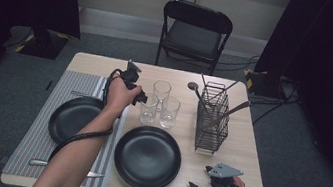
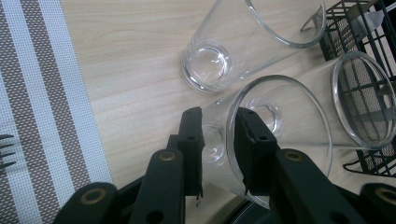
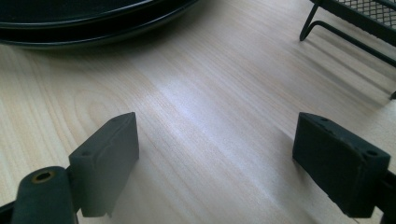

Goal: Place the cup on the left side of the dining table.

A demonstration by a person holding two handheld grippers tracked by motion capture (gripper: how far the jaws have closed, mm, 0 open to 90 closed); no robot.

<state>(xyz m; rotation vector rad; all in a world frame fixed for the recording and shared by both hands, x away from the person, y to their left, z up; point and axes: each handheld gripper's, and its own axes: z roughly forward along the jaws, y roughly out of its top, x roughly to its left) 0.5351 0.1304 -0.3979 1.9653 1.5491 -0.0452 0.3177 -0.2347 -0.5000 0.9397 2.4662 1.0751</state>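
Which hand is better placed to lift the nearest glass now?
Left. The left tool already straddles the rim of the nearest glass, one jaw inside and one outside. The right tool sits with jaws wide apart over bare table, beyond the black plate.

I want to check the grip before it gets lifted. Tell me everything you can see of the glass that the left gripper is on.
The glass is a clear, empty tumbler, tapering from a wide rim to a thick base. It stands upright on the wooden table, nearest the striped mat of three glasses. The left gripper straddles its wall, one jaw outside and one inside the rim; whether the pads already press is not clear. A second glass stands close beside it; contact cannot be told.
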